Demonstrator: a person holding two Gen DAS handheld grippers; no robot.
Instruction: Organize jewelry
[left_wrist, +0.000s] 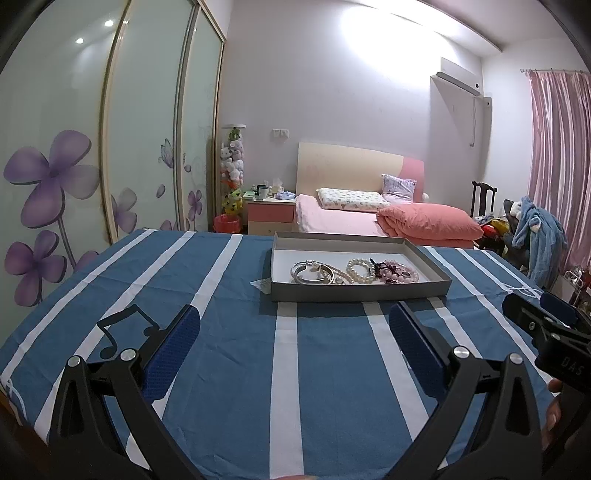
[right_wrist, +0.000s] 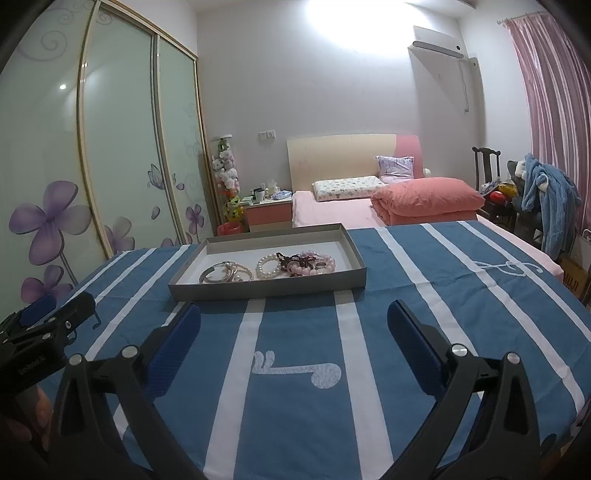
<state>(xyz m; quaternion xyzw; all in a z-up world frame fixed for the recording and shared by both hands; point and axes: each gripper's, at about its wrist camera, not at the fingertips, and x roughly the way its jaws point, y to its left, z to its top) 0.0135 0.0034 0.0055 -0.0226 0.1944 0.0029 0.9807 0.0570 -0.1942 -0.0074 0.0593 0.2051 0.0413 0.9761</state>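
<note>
Tongs on both sides stand spread wide with nothing between their blue pads: the left gripper (left_wrist: 294, 325) and the right gripper (right_wrist: 294, 323) each hover low over a blue tablecloth (left_wrist: 229, 354) with white stripes, side by side and apart from one another. Each one shows at the edge of the other's view, held by a hand (left_wrist: 554, 410) that is only partly visible. Ahead of both, well clear of the fingertips, a shallow grey tray (left_wrist: 360, 290) with a white floor rests flat on the cloth. Jewelry lies bunched along its near side: silver bangles (left_wrist: 308, 272) at the left, a white pearl bracelet (left_wrist: 360, 271) in the middle, and pink and dark red bead bracelets (left_wrist: 397, 274) at the right, the pieces touching or overlapping. Beyond the table stand a bed (left_wrist: 332, 221) with pink bedding, a wardrobe (left_wrist: 55, 166) with purple flowers on its doors, and pink curtains (left_wrist: 557, 155).
</note>
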